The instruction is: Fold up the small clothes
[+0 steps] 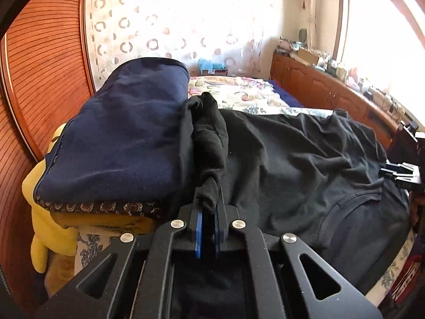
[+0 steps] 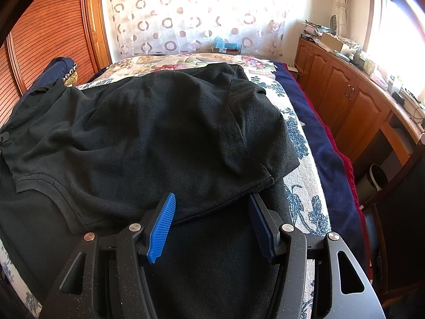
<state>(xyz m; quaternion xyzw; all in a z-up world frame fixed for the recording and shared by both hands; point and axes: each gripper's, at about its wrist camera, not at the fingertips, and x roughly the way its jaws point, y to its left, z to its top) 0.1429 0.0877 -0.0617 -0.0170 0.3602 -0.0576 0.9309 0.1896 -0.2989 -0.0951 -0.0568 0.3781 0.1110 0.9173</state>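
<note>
A black T-shirt (image 2: 172,133) lies spread and rumpled on the floral bedspread (image 2: 302,180). In the left wrist view my left gripper (image 1: 209,204) is shut on a bunched, twisted strip of the black T-shirt (image 1: 211,138), which rises away from the jaws beside a clothes stack. My right gripper (image 2: 211,196) stands open low over the shirt's near right side. Its left blue pad (image 2: 162,226) rests above the cloth, and the right finger's tip sits under the sleeve hem (image 2: 239,195). The right gripper (image 1: 401,172) also shows at the left view's right edge.
A stack of folded clothes (image 1: 114,138), navy on top and yellow below, sits on the bed's left side against a slatted wooden door (image 1: 39,66). Wooden cabinets (image 2: 345,101) with a cluttered top run along the right. A patterned curtain (image 2: 186,13) hangs behind the bed.
</note>
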